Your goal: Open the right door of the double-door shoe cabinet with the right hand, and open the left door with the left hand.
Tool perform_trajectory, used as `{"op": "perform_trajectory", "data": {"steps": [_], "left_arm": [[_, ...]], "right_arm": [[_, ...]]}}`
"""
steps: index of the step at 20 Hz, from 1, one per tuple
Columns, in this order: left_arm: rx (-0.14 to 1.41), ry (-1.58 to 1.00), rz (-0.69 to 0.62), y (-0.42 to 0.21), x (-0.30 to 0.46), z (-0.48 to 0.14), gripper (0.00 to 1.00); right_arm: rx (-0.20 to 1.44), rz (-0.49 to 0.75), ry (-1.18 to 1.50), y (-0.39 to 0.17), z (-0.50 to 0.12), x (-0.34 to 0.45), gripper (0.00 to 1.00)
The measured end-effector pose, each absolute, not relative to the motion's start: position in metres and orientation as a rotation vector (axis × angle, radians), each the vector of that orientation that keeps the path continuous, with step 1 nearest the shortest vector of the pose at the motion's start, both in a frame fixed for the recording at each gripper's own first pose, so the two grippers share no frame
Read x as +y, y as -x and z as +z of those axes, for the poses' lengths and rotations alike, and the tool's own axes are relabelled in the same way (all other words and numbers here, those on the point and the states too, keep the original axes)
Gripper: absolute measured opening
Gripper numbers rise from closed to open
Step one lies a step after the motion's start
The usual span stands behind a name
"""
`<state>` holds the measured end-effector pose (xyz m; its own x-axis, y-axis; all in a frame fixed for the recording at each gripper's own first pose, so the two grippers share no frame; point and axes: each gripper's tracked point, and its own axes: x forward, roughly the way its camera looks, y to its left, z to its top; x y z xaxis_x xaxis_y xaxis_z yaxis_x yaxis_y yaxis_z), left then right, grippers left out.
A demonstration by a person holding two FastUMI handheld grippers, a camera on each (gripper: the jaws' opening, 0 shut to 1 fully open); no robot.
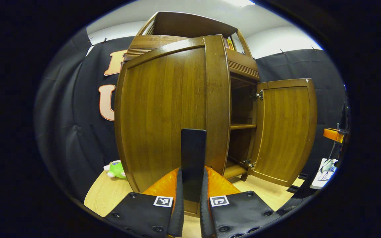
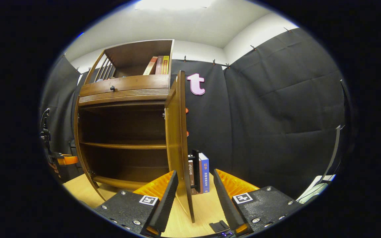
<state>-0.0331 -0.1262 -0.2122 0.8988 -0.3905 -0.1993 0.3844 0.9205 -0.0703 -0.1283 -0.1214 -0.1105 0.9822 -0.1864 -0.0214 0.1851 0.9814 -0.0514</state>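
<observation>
On the wooden bench [image 1: 104, 195], the left claw [image 1: 193, 198] clamps the left door [image 1: 164, 109] handle [image 1: 193, 158] and could slip off, while the right claw [image 2: 193, 198] gapes around the right door [image 2: 177, 138].

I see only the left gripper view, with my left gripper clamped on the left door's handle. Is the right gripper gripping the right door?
Observer: No. The right gripper is open, its fingers either side of the right door's edge, not clamped.
Operator: Anything behind that door?
Observer: Books stand upright on the table behind it.
Operator: What's above the opening?
Observer: A drawer with a small knob.
</observation>
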Motion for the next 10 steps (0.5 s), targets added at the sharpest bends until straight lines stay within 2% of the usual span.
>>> {"op": "perform_trajectory", "data": {"steps": [2,3,4,5,6,7,10], "left_arm": [[0.208,0.02,-0.391,0.039,-0.117,-0.211,0.28],[0.202,0.015,-0.385,0.043,-0.112,-0.209,0.27],[0.198,0.01,-0.377,0.046,-0.105,-0.208,0.28],[0.196,0.01,-0.367,0.048,-0.099,-0.209,0.28],[0.195,0.01,-0.355,0.051,-0.091,-0.208,0.28],[0.196,0.011,-0.34,0.053,-0.084,-0.207,0.27],[0.193,-0.006,-0.296,0.061,-0.062,-0.206,0.25]], "right_arm": [[0.024,-0.173,0.044,0.129,-0.11,-0.115,0.68],[0.023,-0.166,0.042,0.129,-0.108,-0.111,0.79],[0.023,-0.156,0.041,0.13,-0.108,-0.107,0.79],[0.023,-0.147,0.043,0.129,-0.107,-0.104,0.68],[0.024,-0.143,0.047,0.129,-0.107,-0.102,0.79],[0.023,-0.137,0.05,0.129,-0.107,-0.1,0.68],[0.024,-0.12,0.043,0.129,-0.109,-0.095,0.68]]}}
